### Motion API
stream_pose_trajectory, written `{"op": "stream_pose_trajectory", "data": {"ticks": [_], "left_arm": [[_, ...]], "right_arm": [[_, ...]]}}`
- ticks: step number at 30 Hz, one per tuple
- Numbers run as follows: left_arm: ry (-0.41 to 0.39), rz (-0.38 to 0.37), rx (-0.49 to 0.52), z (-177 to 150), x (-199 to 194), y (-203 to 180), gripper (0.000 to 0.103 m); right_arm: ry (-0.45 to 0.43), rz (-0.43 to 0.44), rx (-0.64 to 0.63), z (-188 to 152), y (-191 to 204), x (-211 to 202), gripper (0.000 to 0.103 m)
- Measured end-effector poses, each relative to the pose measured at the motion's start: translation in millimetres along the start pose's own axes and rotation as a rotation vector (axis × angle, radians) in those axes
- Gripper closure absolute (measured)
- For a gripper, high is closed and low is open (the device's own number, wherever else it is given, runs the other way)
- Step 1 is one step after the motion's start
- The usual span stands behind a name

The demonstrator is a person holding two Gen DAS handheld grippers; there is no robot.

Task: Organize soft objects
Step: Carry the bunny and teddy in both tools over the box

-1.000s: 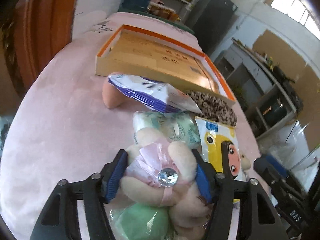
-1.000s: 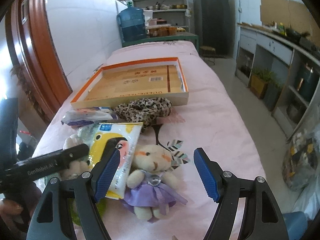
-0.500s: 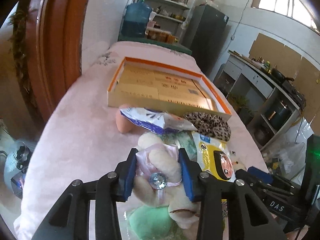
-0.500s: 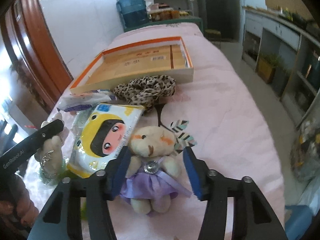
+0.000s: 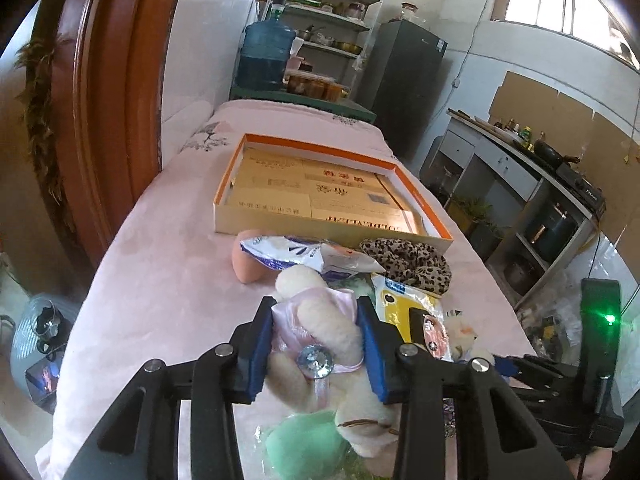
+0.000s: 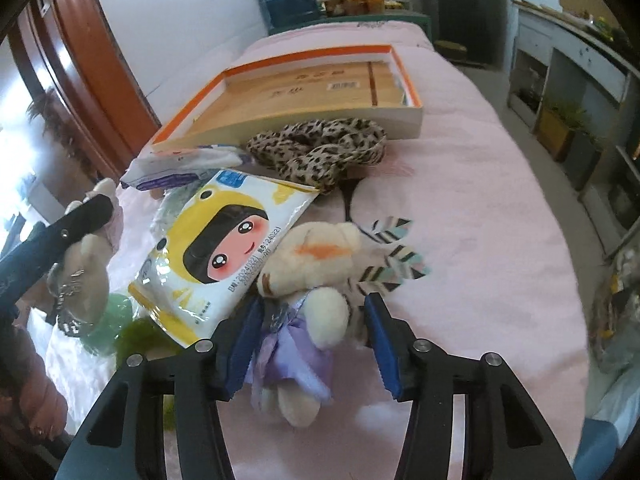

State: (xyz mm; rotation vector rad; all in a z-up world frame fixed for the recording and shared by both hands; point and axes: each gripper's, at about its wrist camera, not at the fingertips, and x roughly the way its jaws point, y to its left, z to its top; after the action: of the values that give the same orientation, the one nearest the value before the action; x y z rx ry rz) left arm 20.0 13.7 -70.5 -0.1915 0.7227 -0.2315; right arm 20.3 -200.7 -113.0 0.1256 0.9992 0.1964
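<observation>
left gripper [image 5: 316, 354] fingers clamped on pink bear [image 5: 320, 332], lifted | right gripper [image 6: 310, 344] fingers clamped on purple bear [image 6: 304, 308]

Left gripper [image 5: 316, 354]: black skeletal frame with triangular cut-outs, 2 blue pads [image 5: 262, 350], 4 silver screws across knuckles. Right gripper [image 6: 310, 338]: same black frame, 2 blue ribbed pads [image 6: 382, 344], 4 silver screws. Seen from left wrist, right unit carries black upright block with green light [image 5: 609, 319]. Reddish-brown quilted sleeve [image 6: 28, 392] at lower left of right view.
</observation>
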Motion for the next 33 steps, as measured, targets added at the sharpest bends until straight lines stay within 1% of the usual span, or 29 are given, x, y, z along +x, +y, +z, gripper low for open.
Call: {"op": "stream_pose_trajectory", "data": {"ticks": [1, 2, 3, 5, 10, 19, 25, 33], "left_arm": [[-0.007, 0.001, 0.001, 1, -2, 0, 0.063], [-0.014, 0.003, 0.002, 1, -4, 0, 0.063], [-0.021, 0.006, 0.004, 2, -5, 0, 0.063], [-0.029, 0.006, 0.008, 4, -8, 0, 0.063], [-0.031, 0.004, 0.014, 6, -9, -3, 0.063], [-0.043, 0.037, 0.027, 12, -13, -4, 0.063], [-0.053, 0.055, 0.025, 21, -13, -1, 0.063], [-0.067, 0.077, 0.022, 36, -10, 0, 0.063]], "right_arm": [[-0.002, 0.029, 0.008, 0, 0, 0, 0.071], [-0.009, 0.044, 0.018, -1, 0, -1, 0.072], [-0.014, 0.04, 0.013, -1, 1, -2, 0.072], [-0.024, 0.032, 0.001, -2, 3, -6, 0.073], [-0.045, 0.038, 0.015, -3, -2, -19, 0.073], [-0.114, 0.009, -0.008, 6, -5, -43, 0.073], [-0.148, -0.008, -0.047, 18, -3, -50, 0.073], [-0.203, 0.007, -0.086, 39, 2, -58, 0.073]]}}
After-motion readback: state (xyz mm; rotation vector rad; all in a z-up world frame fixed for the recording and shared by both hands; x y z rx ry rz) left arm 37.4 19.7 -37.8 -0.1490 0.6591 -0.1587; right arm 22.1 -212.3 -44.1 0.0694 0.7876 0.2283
